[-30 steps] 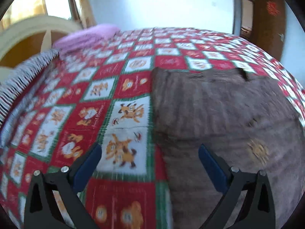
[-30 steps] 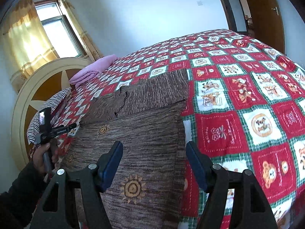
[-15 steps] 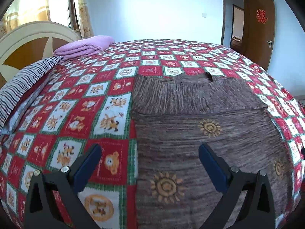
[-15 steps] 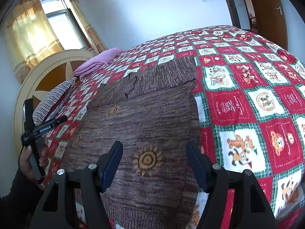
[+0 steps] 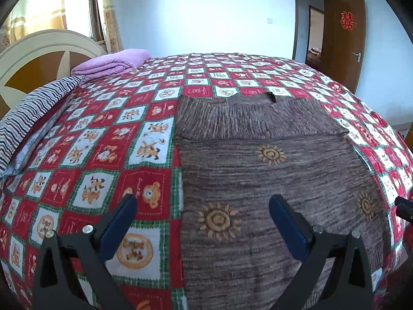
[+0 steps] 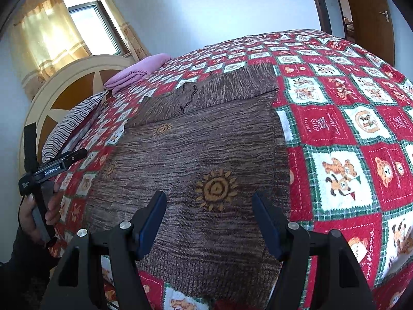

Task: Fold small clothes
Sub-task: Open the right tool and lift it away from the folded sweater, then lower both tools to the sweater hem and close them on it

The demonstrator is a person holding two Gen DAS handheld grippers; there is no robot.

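A brown knitted sweater (image 5: 271,175) with orange sun motifs lies flat on the bed, its far part folded over into a band. It also shows in the right wrist view (image 6: 201,155). My left gripper (image 5: 202,222) is open and empty, above the sweater's near left edge. My right gripper (image 6: 209,214) is open and empty, above the sweater's near hem, right of its middle. The left gripper body, held in a hand, shows at the left of the right wrist view (image 6: 44,170).
The bed carries a red, white and green checked quilt (image 5: 103,155) with bear prints. A folded purple blanket (image 5: 113,62) and a striped pillow (image 5: 28,113) lie near the headboard (image 5: 33,59). A brown door (image 5: 346,38) stands open at the far right.
Both grippers have drawn back toward the near edge of the bed. The left view has steadied and now takes in the whole sweater. Both stay open.
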